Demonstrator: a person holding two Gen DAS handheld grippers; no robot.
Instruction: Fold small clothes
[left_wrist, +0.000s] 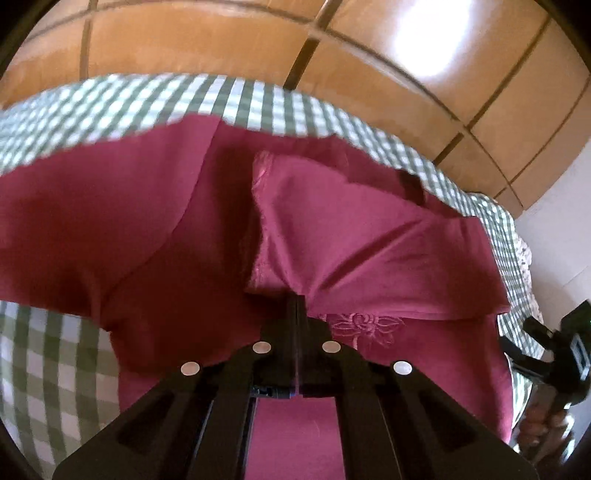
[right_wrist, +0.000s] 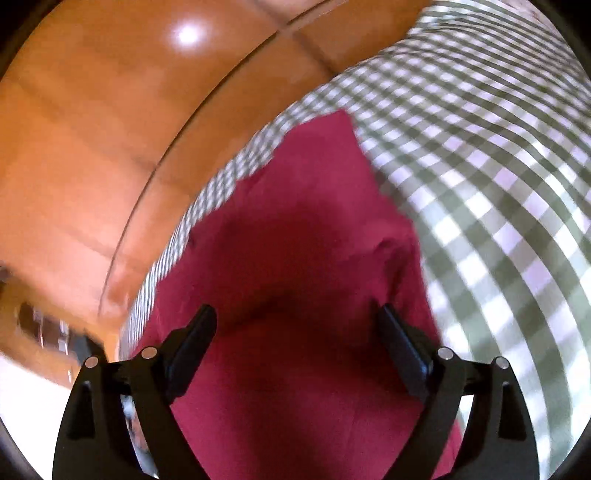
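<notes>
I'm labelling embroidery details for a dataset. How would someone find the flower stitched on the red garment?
On the green-and-white checked cloth lies a dark red fabric garment. The left gripper is shut on a fold of it; just right of the fingertips sits the outlined flower embroidery, the only stitched motif on plain red fabric.

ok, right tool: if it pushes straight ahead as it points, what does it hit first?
Most likely the maroon garment: it fills the space between and ahead of the open right tool. The green checked cloth lies only beyond and to the side. Depth is unclear.
</notes>
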